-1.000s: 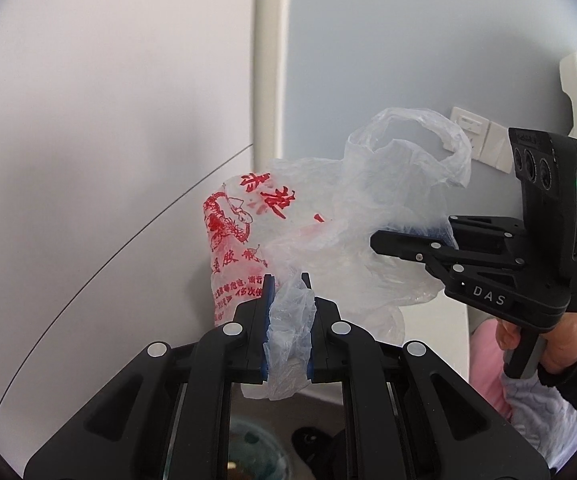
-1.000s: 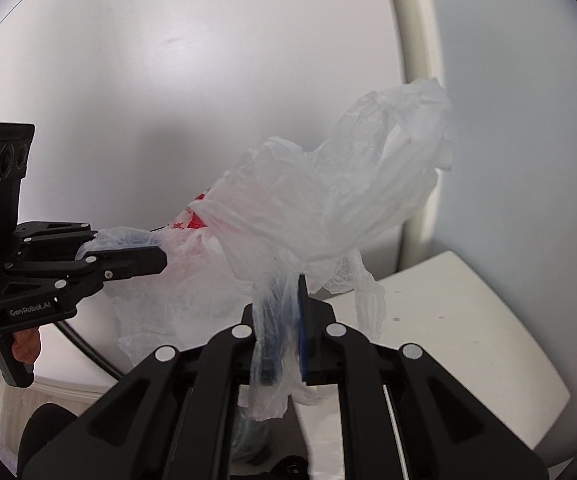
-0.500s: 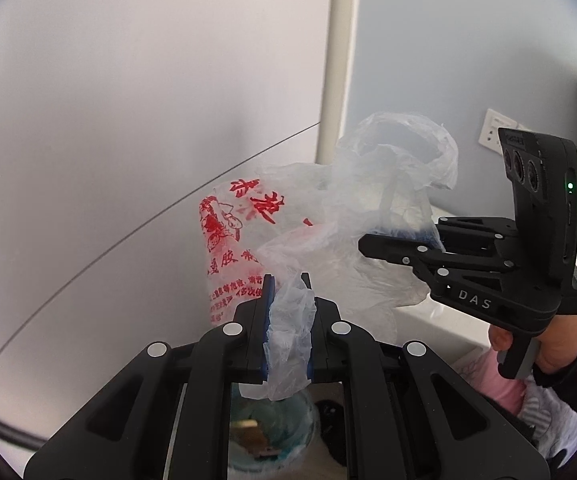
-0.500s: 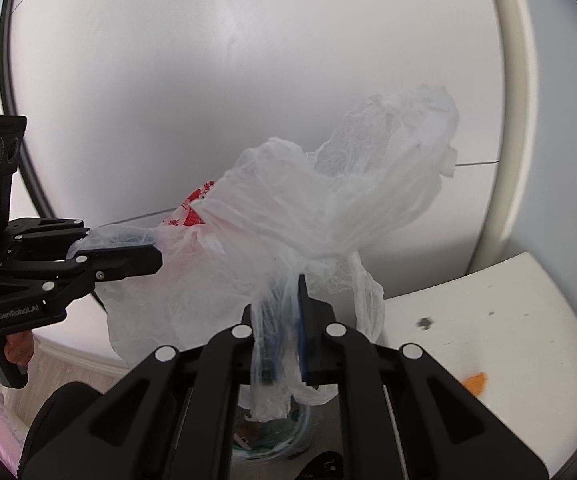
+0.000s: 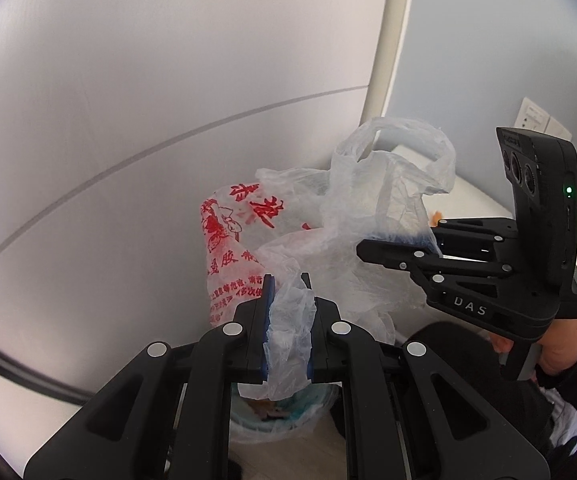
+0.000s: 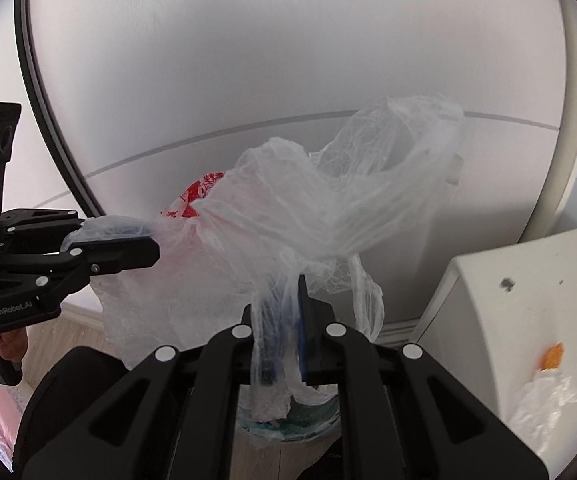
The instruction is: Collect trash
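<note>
A thin clear plastic bag (image 5: 328,236) with red print hangs stretched between both grippers. My left gripper (image 5: 288,292) is shut on one bunched edge of it. My right gripper (image 6: 278,296) is shut on the opposite edge, and in the left wrist view that right gripper (image 5: 398,244) sits to the right with film in its jaws. The left gripper (image 6: 128,240) shows at the left of the right wrist view. Below the bag stands a lined trash bin (image 6: 288,420) with scraps inside, partly hidden by the grippers. One looped handle (image 5: 404,140) of the bag sticks up free.
A white wall (image 5: 128,120) with a thin grey line is behind the bag. A white table (image 6: 528,300) at the right carries an orange scrap (image 6: 552,356) and a crumpled clear wrapper (image 6: 544,404). A person's hand (image 5: 556,344) grips the right handle. Wood floor (image 6: 68,332) shows below.
Both grippers have come down with the bag held between them. The lined bin has come into view under the bag, and the table with the orange scrap now shows at right.
</note>
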Motion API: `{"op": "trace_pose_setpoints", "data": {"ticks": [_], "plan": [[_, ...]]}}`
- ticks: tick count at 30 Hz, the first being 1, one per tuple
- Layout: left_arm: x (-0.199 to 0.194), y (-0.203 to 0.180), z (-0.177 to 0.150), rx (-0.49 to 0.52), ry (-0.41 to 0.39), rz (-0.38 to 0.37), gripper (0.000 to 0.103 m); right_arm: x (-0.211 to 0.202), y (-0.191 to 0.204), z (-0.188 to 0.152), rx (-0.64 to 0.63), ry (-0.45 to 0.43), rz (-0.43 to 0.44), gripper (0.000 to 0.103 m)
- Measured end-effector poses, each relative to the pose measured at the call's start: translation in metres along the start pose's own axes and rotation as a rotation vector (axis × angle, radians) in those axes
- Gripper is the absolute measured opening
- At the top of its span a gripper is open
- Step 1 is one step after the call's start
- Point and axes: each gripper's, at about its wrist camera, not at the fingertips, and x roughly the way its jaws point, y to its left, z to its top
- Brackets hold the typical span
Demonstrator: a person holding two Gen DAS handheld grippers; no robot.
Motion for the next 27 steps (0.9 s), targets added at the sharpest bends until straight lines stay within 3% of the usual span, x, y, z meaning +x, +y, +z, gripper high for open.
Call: {"op": "trace_pose_setpoints", "data": {"ticks": [14,27], "plan": [[0.104,-0.007,-0.047,-0.119,0.178,-0.029,0.011,0.107,0.014,-0.049,0.017,0.265,0.023,0.009],[0.196,0.015,-0.084,-0.218,0.328,-0.067,0.011,0.176,0.012,-0.098,0.047,0.443,0.031,0.009]]}}
